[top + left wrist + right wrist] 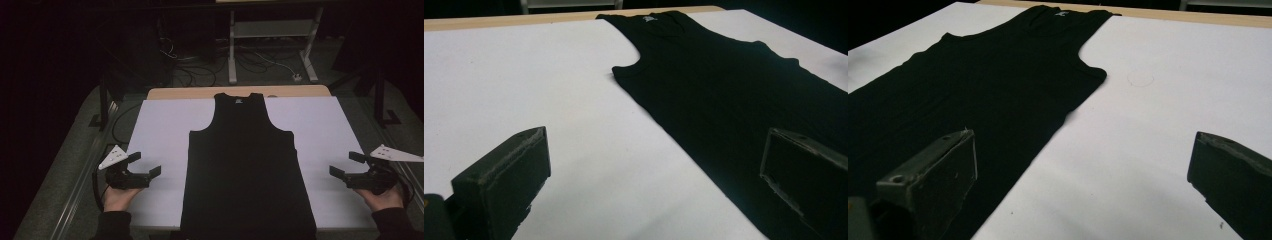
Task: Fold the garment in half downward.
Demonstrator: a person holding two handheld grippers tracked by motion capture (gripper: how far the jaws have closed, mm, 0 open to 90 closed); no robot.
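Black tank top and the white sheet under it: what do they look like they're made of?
Tank top: looks like a soft knit, probably cotton jersey; matte, lies limp and flat with faint ripples along the side edge, small label inside the neckline. White sheet: smooth, matte and flat with straight edges, likely paper or thin board over the wooden table; which one I can't tell.

A black sleeveless tank top (245, 165) lies spread flat, face up, down the middle of the white tabletop (165, 130). Its neck points to the far edge, a small label showing inside; its hem reaches the near edge.
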